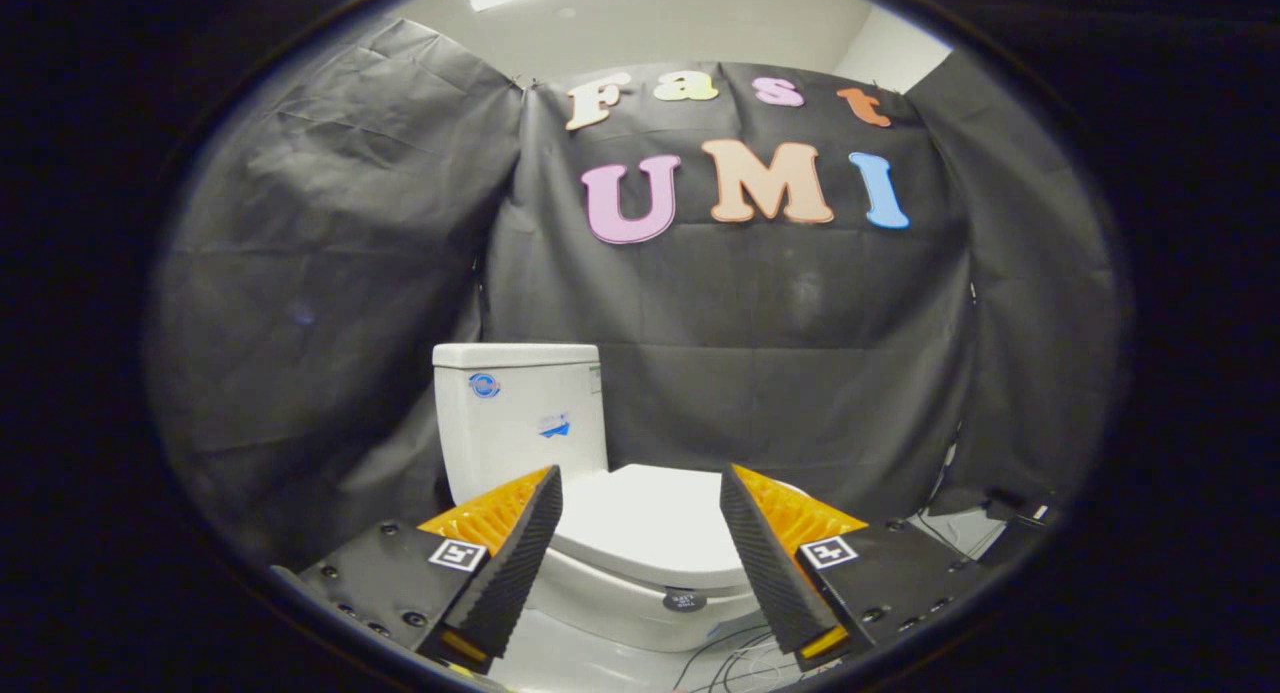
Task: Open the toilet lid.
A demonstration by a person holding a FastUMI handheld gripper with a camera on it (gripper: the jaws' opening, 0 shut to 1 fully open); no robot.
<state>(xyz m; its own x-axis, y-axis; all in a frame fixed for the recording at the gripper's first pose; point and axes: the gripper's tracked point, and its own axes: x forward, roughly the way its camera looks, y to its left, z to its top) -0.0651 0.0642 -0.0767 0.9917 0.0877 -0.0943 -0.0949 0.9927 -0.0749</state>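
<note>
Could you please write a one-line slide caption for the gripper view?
Open tool approaches a white toilet whose lid is down, tank behind it.

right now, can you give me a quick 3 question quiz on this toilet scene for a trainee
1. True or false: the toilet lid is already raised against the tank.
2. Multiple choice: the gripper fingers are (a) shut on the lid, (b) open with the lid seen between them, (c) shut on the tank.
3. Short answer: what lies on the floor just in front of the toilet bowl, near one finger?

Key
1. False: the lid lies flat, closed over the bowl.
2. b: the fingers stand wide apart and press on nothing.
3. Loose thin cables.
</note>
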